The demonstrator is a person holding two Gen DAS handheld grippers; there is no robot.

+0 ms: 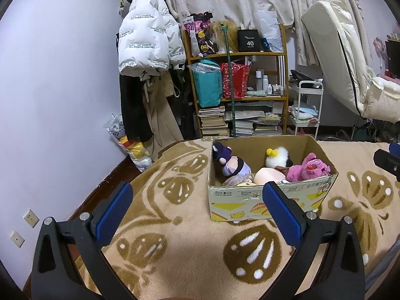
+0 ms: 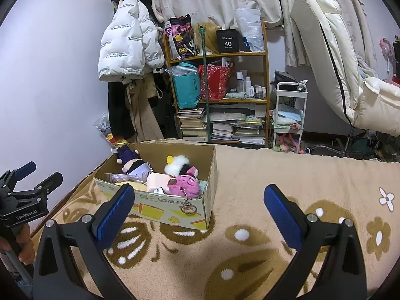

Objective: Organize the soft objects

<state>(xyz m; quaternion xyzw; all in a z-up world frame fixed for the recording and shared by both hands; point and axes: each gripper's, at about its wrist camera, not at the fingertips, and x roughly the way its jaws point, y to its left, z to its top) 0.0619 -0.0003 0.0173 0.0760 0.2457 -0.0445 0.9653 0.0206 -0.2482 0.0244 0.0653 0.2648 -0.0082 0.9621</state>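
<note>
An open cardboard box [image 1: 295, 195] [image 2: 175, 210] stands on the beige patterned blanket. Inside lie a purple-hatted doll [image 1: 233, 166] [image 2: 136, 166], a white fluffy toy with a yellow top [image 1: 276, 156] [image 2: 177, 163], a pink plush [image 1: 310, 167] [image 2: 186, 183] with a key ring hanging over the box wall, and a pale pink soft item [image 1: 268, 175] [image 2: 157, 181]. My left gripper [image 1: 197, 200] is open and empty, held in front of the box. My right gripper [image 2: 200, 202] is open and empty, to the right of the box. The left gripper also shows in the right wrist view [image 2: 35, 175].
The blanket [image 1: 175, 237] [image 2: 275, 182] covers a bed. Behind it stand a wooden shelf [image 1: 237, 75] [image 2: 217, 82] with bags and books, hanging jackets [image 1: 147, 40], a white cart [image 1: 306, 107] and a white chair [image 2: 337, 62]. A wall runs along the left.
</note>
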